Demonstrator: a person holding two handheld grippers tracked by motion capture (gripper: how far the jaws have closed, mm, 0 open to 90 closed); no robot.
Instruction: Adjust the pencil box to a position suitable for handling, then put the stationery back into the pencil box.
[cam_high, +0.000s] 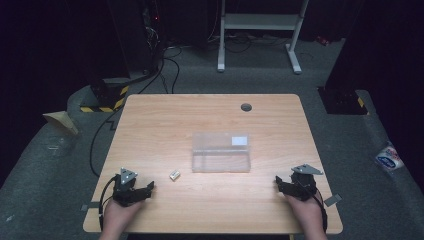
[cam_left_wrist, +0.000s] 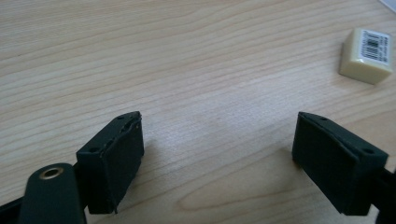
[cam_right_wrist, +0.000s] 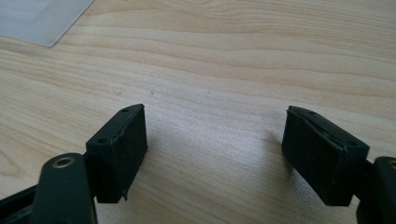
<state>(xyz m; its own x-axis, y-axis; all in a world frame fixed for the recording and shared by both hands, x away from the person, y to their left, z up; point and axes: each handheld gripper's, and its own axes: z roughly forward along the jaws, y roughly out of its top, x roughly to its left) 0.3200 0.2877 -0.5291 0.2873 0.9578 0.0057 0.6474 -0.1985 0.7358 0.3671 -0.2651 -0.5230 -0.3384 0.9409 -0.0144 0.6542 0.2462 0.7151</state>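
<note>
Both hands rest low at the near edge of the light wooden table (cam_high: 150, 115).
The left hand-held gripper (cam_high: 142, 190) and right hand-held gripper (cam_high: 282, 184) gape, holding nothing; the small cream rectangular eraser (cam_high: 174, 175) lies just beyond the left one, the clear plastic box (cam_high: 221, 152) farther off.

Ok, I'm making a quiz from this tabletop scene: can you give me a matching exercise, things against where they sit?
Things:
1. eraser
2. clear box
3. left gripper
4. right gripper

Places:
A. near right corner of the table
B. middle of the table
C. near left corner
D. just left of the box's near left corner

Pairs: 1-D, 2-B, 3-C, 4-A
</note>
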